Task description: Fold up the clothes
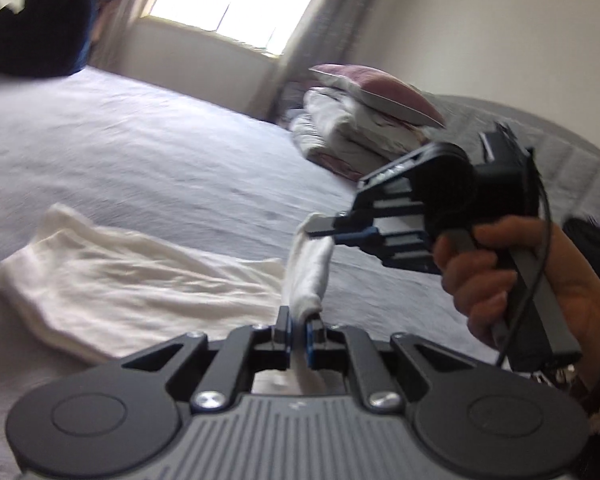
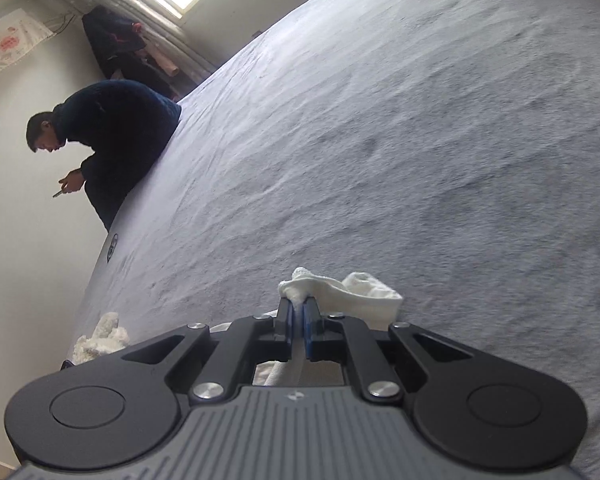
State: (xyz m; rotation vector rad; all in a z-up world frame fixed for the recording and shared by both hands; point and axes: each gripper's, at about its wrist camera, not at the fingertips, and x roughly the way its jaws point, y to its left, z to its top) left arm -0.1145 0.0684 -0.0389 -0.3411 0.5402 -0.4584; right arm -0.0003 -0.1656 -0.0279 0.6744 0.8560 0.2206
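Observation:
A white garment lies partly spread on the grey bedsheet, its far end flat and its near edge lifted. My left gripper is shut on that lifted edge, which runs as a bunched strip up to my right gripper, held in a hand and also shut on the cloth. In the right wrist view my right gripper pinches a white fold just above the bed.
A pile of folded bedding and a pink pillow sits at the bed's far corner by the headboard. A person in dark clothes sits on the bed's far edge. A fluffy white item lies near the left edge of the bed.

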